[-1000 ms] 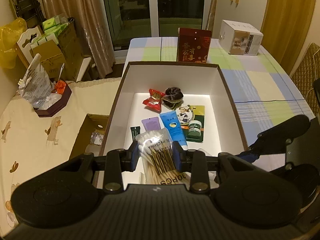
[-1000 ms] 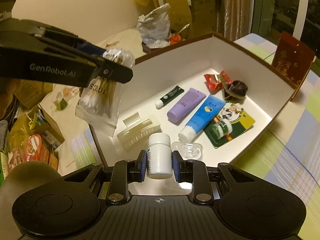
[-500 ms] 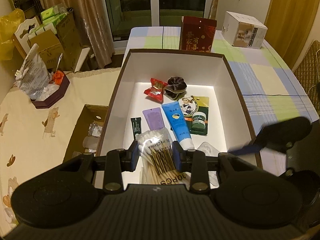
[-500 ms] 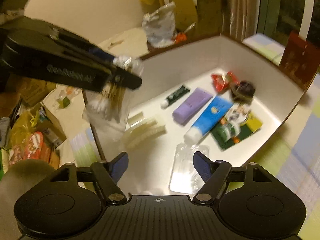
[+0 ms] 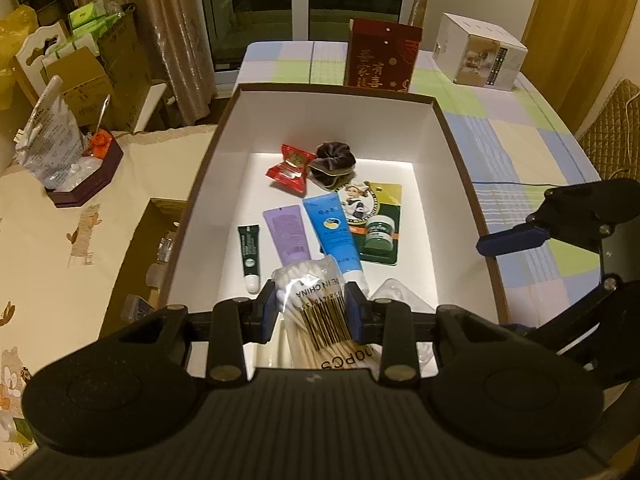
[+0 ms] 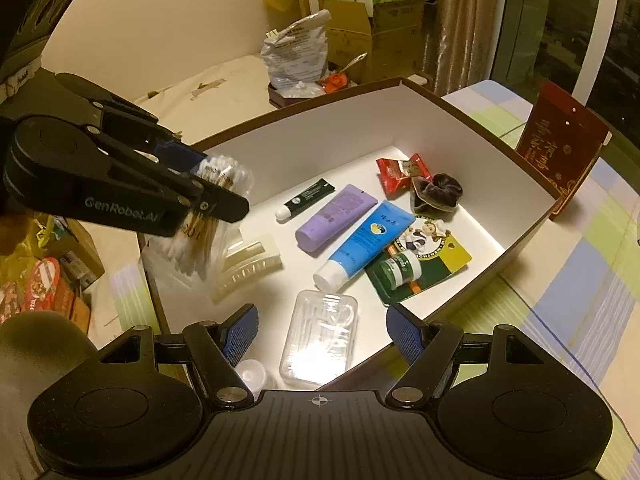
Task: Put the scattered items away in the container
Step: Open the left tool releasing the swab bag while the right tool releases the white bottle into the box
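A person's left gripper point(image 5: 311, 312), black with blue-padded fingers, pinches a clear plastic bag of wooden-stemmed cotton swabs point(image 5: 316, 300) and holds it above the near end of a large white-lined, brown-rimmed cardboard box point(image 5: 460, 160) that sits on a surface covered in a pastel checked cloth point(image 5: 516, 136). The right gripper point(image 6: 320, 332) hovers over the box's near corner with its fingers spread wide and nothing between them. Directly below it lie a clear rectangular plastic case point(image 6: 320, 336) and a small white bottle point(image 6: 251, 376), both on the box floor. Farther in rest a cream hair claw clip point(image 6: 248, 264), a dark green mini tube point(image 6: 306, 198), a lilac tube point(image 6: 336, 218), a blue tube with a white cap point(image 6: 364, 244), a green carded balm jar point(image 6: 416, 264), a dark velvet scrunchie point(image 6: 438, 194) and a red candy wrapper point(image 6: 402, 172). A red gift box with gold characters point(image 5: 382, 58) stands upright just behind the container's far wall.
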`<state>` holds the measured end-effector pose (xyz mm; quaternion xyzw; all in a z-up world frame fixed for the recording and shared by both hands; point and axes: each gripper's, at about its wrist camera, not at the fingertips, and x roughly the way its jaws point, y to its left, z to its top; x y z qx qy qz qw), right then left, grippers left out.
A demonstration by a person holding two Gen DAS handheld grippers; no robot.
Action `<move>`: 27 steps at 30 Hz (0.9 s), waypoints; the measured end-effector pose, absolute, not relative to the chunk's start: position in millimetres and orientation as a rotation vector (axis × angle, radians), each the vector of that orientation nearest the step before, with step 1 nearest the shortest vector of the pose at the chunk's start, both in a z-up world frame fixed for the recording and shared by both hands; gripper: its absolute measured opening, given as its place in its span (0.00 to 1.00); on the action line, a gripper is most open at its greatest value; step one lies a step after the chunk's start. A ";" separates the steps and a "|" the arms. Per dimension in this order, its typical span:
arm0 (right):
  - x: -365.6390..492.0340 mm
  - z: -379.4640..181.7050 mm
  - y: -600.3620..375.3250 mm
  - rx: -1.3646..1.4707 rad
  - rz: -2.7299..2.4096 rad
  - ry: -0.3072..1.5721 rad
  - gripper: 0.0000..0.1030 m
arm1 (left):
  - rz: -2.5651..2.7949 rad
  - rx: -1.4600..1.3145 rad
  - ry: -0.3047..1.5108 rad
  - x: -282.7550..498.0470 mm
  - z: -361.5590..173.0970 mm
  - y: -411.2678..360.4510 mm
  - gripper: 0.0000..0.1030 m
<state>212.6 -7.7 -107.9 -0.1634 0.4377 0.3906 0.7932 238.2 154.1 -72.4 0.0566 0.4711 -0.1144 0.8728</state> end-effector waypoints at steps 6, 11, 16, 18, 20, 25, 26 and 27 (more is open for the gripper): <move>212.3 -107.6 -8.1 -0.350 0.841 0.941 0.75 | -0.265 0.075 1.044 241.8 -85.0 148.2 0.56; 212.4 -107.7 -9.8 -0.349 0.851 0.938 0.75 | -0.238 0.074 1.066 240.7 -92.3 152.8 0.56; 211.8 -108.3 -8.8 -0.352 0.862 0.944 0.75 | -0.217 0.071 1.083 238.4 -94.1 157.9 0.56; 210.0 -108.2 -7.9 -0.359 0.867 0.947 0.75 | -0.212 0.076 1.087 236.9 -94.1 158.4 0.56; 208.6 -108.6 -7.3 -0.366 0.870 0.948 0.75 | -0.210 0.078 1.092 235.7 -94.0 158.3 0.56; 206.3 -108.1 -7.6 -0.360 0.868 0.953 0.75 | -0.201 0.083 1.099 231.8 -93.7 157.8 0.62; 206.7 -107.9 -7.6 -0.356 0.865 0.953 0.75 | -0.200 0.087 1.100 230.9 -93.4 157.4 0.63; 206.7 -107.4 -7.9 -0.352 0.863 0.954 0.75 | -0.198 0.092 1.100 230.0 -93.0 157.2 0.64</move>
